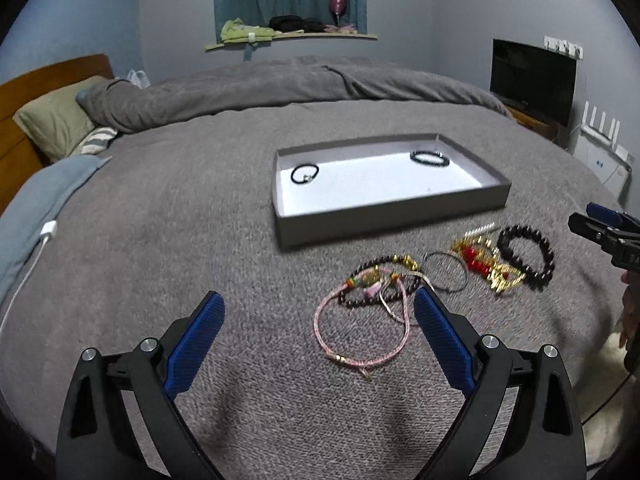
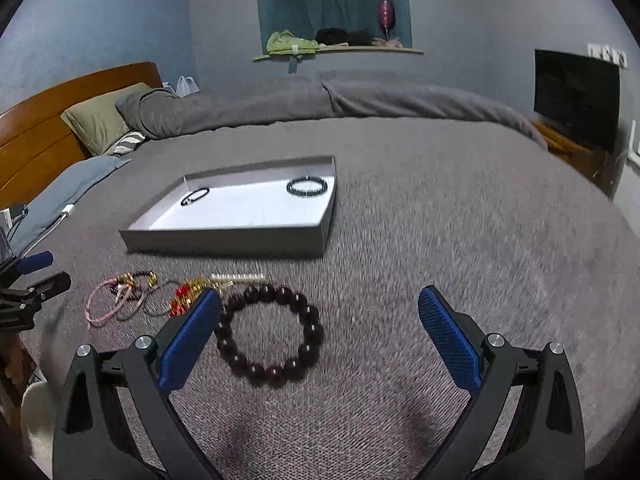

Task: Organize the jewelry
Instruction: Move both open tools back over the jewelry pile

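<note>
Both open: large bead bracelet (image 2: 270,334) beside right tool (image 2: 320,300).

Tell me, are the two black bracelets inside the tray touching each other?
Apart. The left wrist view shows one bracelet near the tray's left end, the other bracelet far right, white floor between.

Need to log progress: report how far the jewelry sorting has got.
Done: two dark bracelets lie in the gray tray. In hand: nothing; the left gripper and right gripper are open. Left: the large beaded bracelet, pink cord and other pieces on the blanket.
</note>
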`<action>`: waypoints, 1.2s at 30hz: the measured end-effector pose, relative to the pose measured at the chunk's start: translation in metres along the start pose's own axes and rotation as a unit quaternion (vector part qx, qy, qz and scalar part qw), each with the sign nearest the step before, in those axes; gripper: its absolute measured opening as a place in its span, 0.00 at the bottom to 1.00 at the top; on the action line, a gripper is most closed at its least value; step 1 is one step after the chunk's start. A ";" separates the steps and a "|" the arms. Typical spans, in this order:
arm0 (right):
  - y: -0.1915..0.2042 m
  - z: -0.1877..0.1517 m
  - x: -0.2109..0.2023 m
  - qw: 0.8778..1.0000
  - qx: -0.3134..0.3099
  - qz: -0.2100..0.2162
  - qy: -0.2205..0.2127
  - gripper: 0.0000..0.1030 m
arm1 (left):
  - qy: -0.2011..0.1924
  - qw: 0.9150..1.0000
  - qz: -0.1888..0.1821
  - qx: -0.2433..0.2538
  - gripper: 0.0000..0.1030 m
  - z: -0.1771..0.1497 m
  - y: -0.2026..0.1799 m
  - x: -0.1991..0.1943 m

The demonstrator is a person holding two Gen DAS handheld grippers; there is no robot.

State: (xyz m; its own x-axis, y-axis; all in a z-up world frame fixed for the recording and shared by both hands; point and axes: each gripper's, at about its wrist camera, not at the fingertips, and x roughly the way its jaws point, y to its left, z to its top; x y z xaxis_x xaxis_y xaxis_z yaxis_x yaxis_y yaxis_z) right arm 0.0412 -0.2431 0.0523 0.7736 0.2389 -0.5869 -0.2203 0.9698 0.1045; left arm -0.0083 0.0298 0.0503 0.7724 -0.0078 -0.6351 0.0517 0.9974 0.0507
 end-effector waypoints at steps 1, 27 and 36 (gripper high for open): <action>0.000 -0.006 0.002 1.000 0.001 0.001 0.000 0.95 | 0.002 1.000 0.003 0.003 0.92 -0.004 -0.003 0.003; 0.007 -0.040 0.014 0.999 -0.021 -0.033 -0.033 0.95 | 0.008 1.000 0.004 -0.020 0.90 -0.032 -0.002 0.026; 0.010 -0.041 0.020 0.999 -0.024 -0.025 -0.021 0.79 | -0.002 0.999 0.004 -0.035 0.79 -0.032 0.001 0.027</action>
State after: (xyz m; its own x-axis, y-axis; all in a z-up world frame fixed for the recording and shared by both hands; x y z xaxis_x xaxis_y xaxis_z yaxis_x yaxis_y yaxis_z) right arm 0.0299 -0.2312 0.0086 0.8082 0.1922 -0.5567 -0.2075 0.9776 0.0362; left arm -0.0078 0.0324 0.0088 0.7754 0.0002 -0.6315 0.0016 1.0000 0.0024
